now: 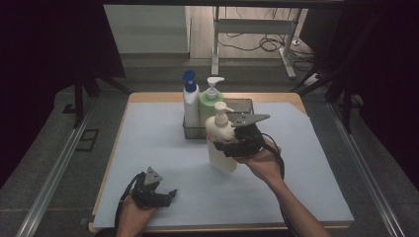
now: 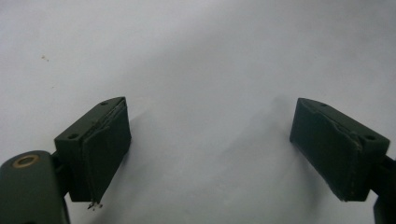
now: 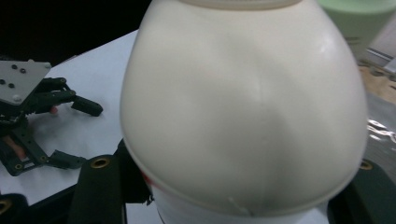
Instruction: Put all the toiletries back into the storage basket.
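The cream bottle [image 1: 221, 143], held up just in front of the wire basket [image 1: 245, 104], could slip and fall because it is round and smooth, with the right gripper [image 1: 232, 143] jaws squeezed tight on it, while the left gripper [image 1: 160, 193] jaws are wide open, holding nothing, low over the surface [image 1: 163, 148].

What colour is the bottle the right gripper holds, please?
Cream-white bottle, best in the right gripper view.
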`<state>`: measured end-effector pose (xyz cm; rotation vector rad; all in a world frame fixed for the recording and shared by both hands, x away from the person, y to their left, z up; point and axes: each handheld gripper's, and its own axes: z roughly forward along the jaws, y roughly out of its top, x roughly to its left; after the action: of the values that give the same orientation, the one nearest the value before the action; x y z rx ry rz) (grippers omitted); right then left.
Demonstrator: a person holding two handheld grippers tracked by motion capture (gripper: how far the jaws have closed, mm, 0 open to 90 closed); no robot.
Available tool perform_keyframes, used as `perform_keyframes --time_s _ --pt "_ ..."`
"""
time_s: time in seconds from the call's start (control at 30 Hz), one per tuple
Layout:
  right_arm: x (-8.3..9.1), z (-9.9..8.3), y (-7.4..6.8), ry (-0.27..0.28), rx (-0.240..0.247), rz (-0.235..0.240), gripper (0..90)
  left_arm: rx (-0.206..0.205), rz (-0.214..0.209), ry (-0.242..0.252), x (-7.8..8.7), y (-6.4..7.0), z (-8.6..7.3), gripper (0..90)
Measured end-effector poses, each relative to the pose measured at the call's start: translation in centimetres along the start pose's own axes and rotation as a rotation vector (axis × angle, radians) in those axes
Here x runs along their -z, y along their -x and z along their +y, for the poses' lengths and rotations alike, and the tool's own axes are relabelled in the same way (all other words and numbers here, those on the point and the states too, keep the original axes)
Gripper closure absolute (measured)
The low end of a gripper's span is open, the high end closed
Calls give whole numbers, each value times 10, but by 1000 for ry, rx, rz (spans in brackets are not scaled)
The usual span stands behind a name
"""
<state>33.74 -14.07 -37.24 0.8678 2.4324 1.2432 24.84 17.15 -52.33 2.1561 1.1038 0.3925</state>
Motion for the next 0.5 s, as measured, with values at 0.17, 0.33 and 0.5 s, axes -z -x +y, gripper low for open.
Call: perform_keyframes --time_s 0.17,0.33,0.5 --pt "13 0 9 5 -14 -36 369 0 0 0 0 0 0 123" --pt "24 1 19 14 -32 -61 370 0 0 0 0 0 0 123" --pt "32 3 29 21 -50 -99 370 0 0 0 0 0 0 123"
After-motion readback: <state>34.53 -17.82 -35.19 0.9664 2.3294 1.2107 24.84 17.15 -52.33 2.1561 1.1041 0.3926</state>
